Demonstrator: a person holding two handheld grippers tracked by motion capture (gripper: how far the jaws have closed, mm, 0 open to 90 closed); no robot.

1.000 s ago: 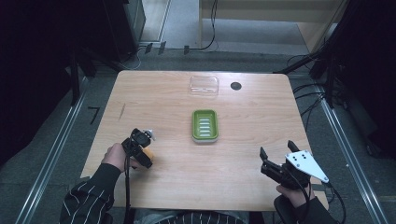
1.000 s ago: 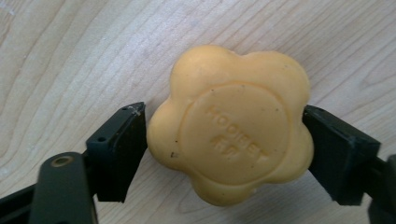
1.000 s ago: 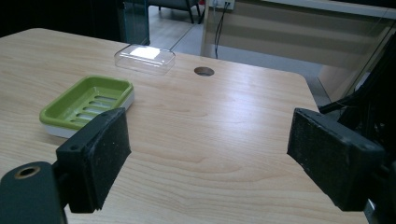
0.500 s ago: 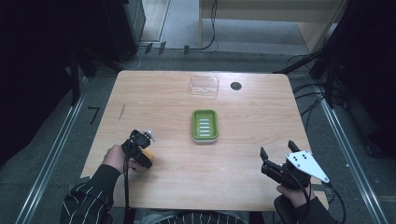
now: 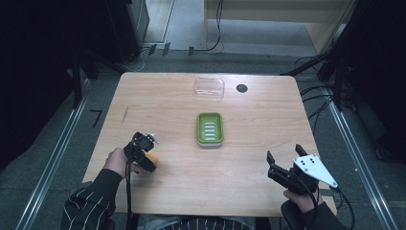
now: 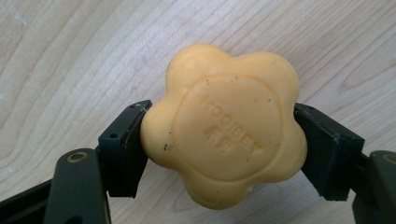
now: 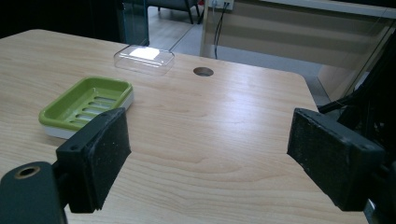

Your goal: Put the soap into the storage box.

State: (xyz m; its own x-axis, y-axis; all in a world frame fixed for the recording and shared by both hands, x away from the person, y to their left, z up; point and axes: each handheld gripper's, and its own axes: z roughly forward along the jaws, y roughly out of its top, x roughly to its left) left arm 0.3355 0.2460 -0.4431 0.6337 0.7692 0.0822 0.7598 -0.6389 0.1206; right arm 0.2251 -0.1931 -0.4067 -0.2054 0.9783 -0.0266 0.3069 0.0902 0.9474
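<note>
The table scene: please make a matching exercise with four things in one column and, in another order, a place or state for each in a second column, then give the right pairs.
Things:
1. yellow soap
2. green soap dish
3. clear lid
4. right gripper

Places or states:
A. at the far edge of the table, beside a round hole
B. open, with nothing between its jaws
C. near the middle of the table, empty
D. clamped between the jaws of the left gripper

Pairs: 1-D, 2-C, 3-A, 4-B
</note>
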